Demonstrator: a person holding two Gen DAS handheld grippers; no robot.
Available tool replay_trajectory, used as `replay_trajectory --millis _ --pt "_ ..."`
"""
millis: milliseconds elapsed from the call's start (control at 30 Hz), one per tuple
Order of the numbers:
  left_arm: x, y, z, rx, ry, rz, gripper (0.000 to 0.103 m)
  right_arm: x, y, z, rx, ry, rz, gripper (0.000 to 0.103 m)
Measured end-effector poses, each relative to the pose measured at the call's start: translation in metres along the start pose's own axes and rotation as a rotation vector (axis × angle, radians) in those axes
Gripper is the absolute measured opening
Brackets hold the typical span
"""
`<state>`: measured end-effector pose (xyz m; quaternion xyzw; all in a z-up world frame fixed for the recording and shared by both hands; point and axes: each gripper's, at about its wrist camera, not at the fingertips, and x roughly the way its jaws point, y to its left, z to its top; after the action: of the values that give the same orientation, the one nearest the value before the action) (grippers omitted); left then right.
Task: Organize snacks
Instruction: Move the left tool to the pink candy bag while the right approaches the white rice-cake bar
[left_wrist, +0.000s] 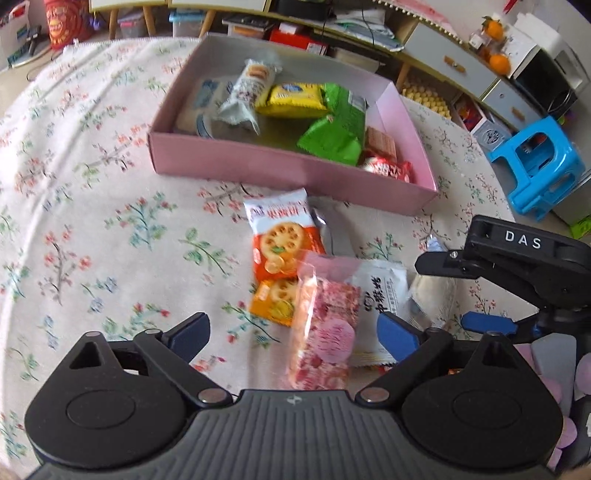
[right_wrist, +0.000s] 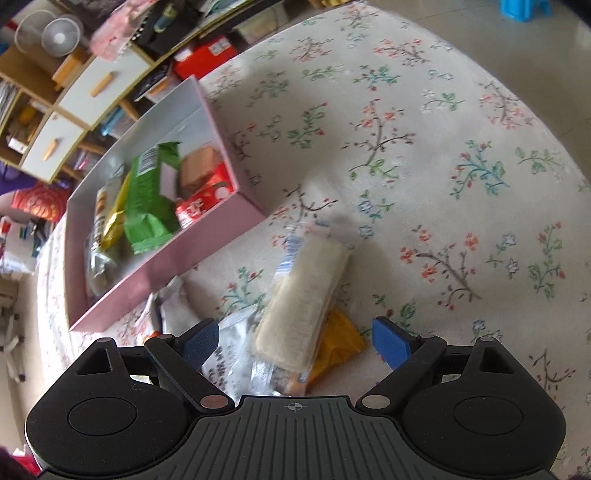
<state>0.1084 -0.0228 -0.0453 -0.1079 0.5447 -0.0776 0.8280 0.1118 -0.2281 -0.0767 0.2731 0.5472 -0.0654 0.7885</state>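
A pink box (left_wrist: 258, 166) on the floral tablecloth holds several snack packs, among them a green pack (left_wrist: 332, 129) and a yellow pack (left_wrist: 291, 98). In front of it lie an orange cracker pack (left_wrist: 280, 243), a pink candy bar pack (left_wrist: 325, 325), a white pack (left_wrist: 384, 291) and a pale rice cracker pack (left_wrist: 432, 295). My left gripper (left_wrist: 295, 332) is open, its jaws either side of the pink bar. My right gripper (right_wrist: 295, 343) is open, low over the rice cracker pack (right_wrist: 306, 302); the box (right_wrist: 166, 266) is at its left.
The round table's cloth (right_wrist: 443, 166) spreads to the right. A blue plastic stool (left_wrist: 539, 166) stands beyond the table's edge. Cluttered shelves and drawers (left_wrist: 461, 62) line the back. The right gripper's body (left_wrist: 517, 266) shows at the right of the left wrist view.
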Motion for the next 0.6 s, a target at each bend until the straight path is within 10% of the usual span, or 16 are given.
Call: replay_trajectory --millis 600 --pt "0.011 -0.018 -0.012 0.066 0.020 0.016 0.064 0.008 0.006 0.002 -0.015 -0.047 -0.053 0.090"
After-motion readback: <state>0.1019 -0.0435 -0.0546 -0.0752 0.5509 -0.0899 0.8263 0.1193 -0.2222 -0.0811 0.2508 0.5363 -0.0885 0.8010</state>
